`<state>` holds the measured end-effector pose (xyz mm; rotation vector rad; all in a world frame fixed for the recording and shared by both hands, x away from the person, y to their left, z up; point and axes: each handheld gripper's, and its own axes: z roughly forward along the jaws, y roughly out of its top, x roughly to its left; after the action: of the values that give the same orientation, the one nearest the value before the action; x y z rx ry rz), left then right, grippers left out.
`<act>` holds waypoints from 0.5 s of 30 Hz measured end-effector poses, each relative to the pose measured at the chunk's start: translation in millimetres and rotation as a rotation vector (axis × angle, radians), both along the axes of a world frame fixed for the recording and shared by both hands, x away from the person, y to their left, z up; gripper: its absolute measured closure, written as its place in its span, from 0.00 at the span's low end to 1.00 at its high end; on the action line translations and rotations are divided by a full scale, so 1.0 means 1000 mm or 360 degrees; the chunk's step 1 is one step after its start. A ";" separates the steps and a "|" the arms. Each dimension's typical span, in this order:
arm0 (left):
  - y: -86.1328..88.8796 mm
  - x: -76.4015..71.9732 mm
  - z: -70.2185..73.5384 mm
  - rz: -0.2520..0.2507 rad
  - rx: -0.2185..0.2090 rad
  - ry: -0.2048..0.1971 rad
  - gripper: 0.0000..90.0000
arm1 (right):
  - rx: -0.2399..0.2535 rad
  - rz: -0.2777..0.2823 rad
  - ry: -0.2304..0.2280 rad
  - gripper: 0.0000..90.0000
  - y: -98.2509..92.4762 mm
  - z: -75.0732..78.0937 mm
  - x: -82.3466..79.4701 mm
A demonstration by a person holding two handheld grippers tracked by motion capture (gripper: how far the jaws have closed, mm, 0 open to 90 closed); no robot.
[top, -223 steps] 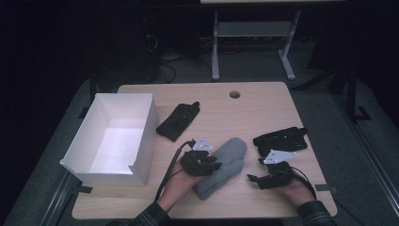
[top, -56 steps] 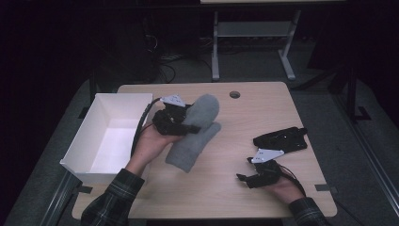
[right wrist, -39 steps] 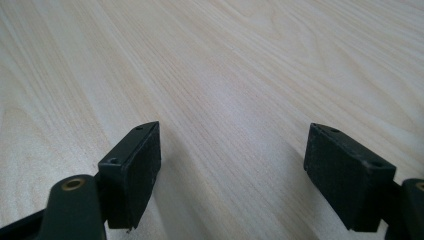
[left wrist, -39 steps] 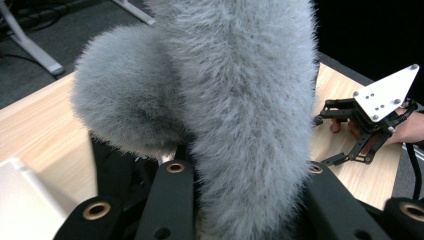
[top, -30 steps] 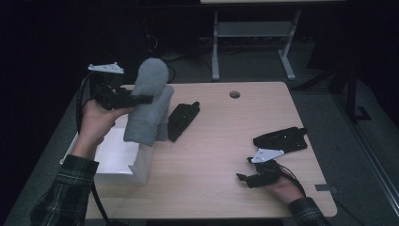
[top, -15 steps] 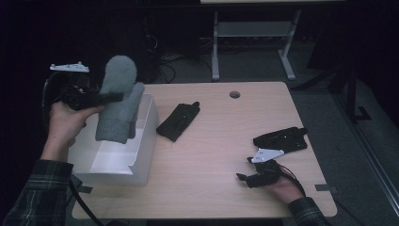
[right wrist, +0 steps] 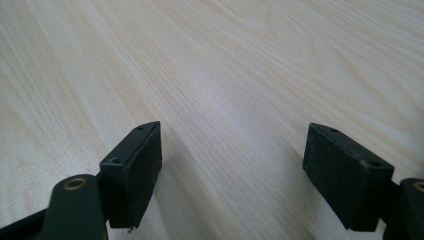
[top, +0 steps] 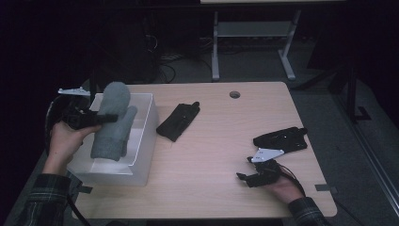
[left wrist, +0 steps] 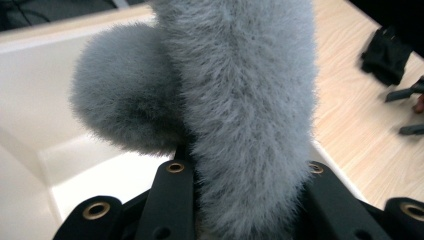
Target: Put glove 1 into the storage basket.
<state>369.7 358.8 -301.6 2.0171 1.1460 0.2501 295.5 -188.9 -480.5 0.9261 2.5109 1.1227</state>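
A fluffy grey mitten (top: 113,123) hangs over the white box (top: 143,141) at the table's left edge, its lower end down inside the box. My left gripper (top: 101,118) is shut on the mitten from the left, the jaws pressing its fur (left wrist: 250,125) on both sides. Near the front right of the table my right gripper (top: 249,175) rests low over the wood, open, with bare table (right wrist: 230,105) between its pads. A black glove (top: 179,121) lies flat just right of the box. Another black glove (top: 281,139) lies by the right edge, behind my right gripper.
The light wooden table (top: 221,141) has a round cable hole (top: 234,94) near its back edge. A white desk frame (top: 254,33) and cables stand on the dark floor beyond. The box's inside (left wrist: 40,115) is bare white under the mitten.
My left gripper has carried the mitten from the table's middle to the left and lowered it into the white box. The right gripper has stayed put.
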 end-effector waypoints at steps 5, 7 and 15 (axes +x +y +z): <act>-0.001 0.002 -0.023 0.0004 0.0056 0.0086 0.79 | 0.0000 -0.0001 -0.0002 0.26 0.000 0.000 0.000; -0.001 0.003 -0.034 0.0009 0.0086 0.0131 0.79 | 0.0000 -0.0004 0.0004 0.26 0.000 0.000 0.000; 0.000 0.015 -0.068 0.0044 0.0106 0.0241 0.78 | 0.0000 -0.0001 -0.0001 0.26 0.000 0.000 0.000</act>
<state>384.2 358.7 -369.9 2.1091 1.2750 0.1527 295.6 -188.9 -480.4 0.9264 2.5097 1.1223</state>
